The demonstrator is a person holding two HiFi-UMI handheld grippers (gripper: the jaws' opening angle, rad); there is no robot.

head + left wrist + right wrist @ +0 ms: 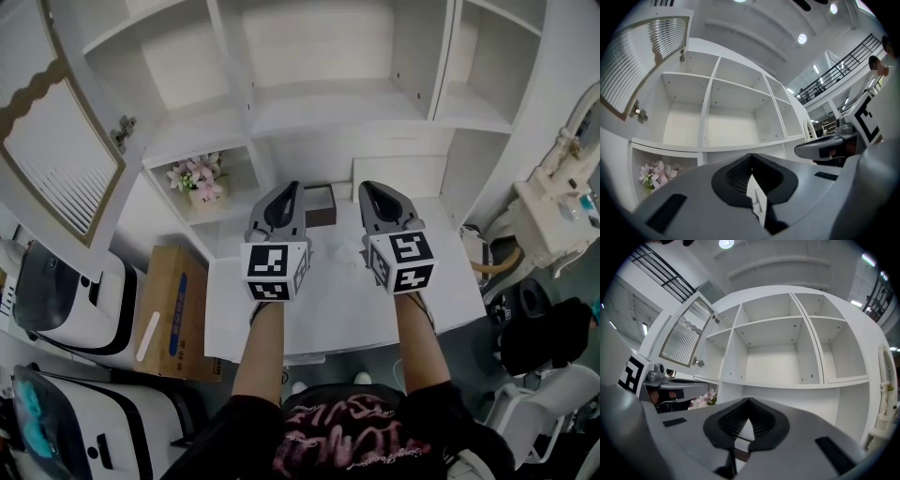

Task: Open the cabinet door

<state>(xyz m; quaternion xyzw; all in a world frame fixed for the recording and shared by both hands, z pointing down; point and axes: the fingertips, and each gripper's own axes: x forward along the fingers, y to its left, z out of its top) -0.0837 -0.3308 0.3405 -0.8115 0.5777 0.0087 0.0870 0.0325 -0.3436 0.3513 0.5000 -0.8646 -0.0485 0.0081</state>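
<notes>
cabinet door is being seen swung wide left of the cabinet; task judged done. left gripper and right gripper are being held below it, jaws pressed together, empty.

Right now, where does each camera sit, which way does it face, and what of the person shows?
Head view: on the person's head, facing steeply down at the desk and shelves; shows both forearms, left gripper and right gripper.
Left gripper view: on the left gripper, facing the shelves along its shut jaws; right gripper at right.
Right gripper view: on the right gripper, same heading, jaws shut; left gripper at left.
Shared: the open cabinet door and flowers.
</notes>
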